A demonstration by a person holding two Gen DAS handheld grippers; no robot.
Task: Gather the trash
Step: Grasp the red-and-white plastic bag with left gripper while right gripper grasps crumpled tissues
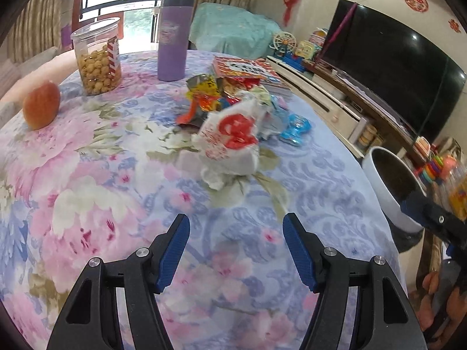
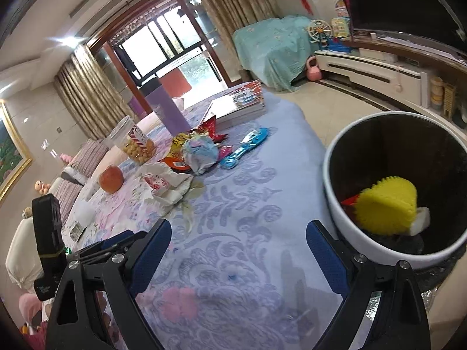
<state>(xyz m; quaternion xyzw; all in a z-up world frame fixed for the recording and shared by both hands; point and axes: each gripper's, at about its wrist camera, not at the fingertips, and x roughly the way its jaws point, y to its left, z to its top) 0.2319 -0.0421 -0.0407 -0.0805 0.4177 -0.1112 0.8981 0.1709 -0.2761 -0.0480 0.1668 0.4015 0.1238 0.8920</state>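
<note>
Partly done, I'd say: bin (image 2: 335,175) off the table's right edge already holds a yellow sponge (image 2: 385,207). Wrapper pile (image 1: 230,110) sits mid-table, toward the far edge. Left gripper (image 1: 236,250) and right gripper (image 2: 239,250) both spread, empty.

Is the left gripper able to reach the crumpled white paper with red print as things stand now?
Probably yes. The left gripper is open and points at the crumpled white paper; only bare tablecloth lies between them.
</note>
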